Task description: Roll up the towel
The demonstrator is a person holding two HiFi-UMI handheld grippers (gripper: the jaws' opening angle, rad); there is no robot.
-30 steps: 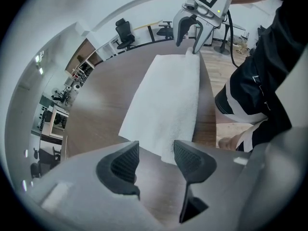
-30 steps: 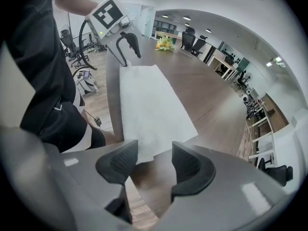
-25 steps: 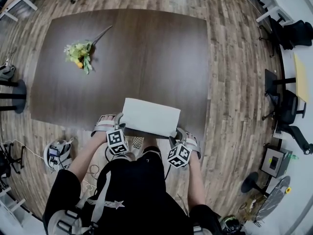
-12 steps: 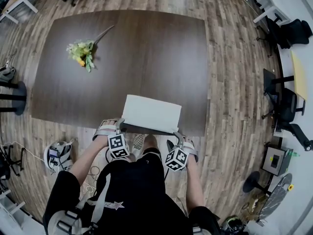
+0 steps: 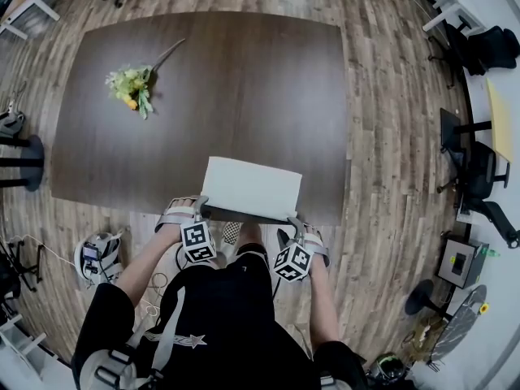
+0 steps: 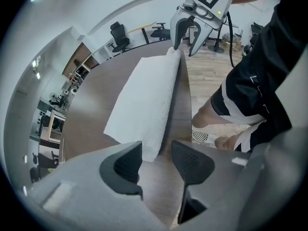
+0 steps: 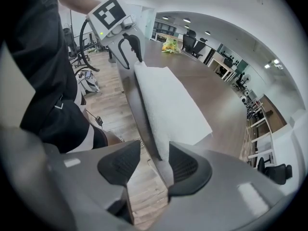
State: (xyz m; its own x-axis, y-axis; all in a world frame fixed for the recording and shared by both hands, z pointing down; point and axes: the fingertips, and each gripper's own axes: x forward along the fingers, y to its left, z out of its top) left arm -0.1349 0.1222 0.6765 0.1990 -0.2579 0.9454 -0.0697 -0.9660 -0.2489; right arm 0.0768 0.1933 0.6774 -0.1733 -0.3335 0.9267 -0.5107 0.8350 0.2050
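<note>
A white towel [image 5: 250,188] lies folded flat at the near edge of the dark wooden table [image 5: 203,80]. My left gripper [image 5: 201,210] is at its near left corner. Its jaws are open and have just been closing, with the towel's corner [image 6: 144,150] between them, untouched by the pads. My right gripper [image 5: 294,222] is at the near right corner. It is also open and closing, straddling the towel's corner [image 7: 163,143] and the table edge. Each gripper view shows the towel [image 6: 144,90] [image 7: 168,97] stretching to the other gripper [image 6: 185,30] [image 7: 129,44].
A bunch of yellow-green flowers [image 5: 130,86] lies at the table's far left. The person stands against the near table edge. Office chairs and desks [image 5: 475,47] stand on the wood floor to the right, and a small device [image 5: 96,254] sits on the floor at the left.
Both grippers have shifted slightly along the table's near edge at the towel's corners. The towel lies where it was.
</note>
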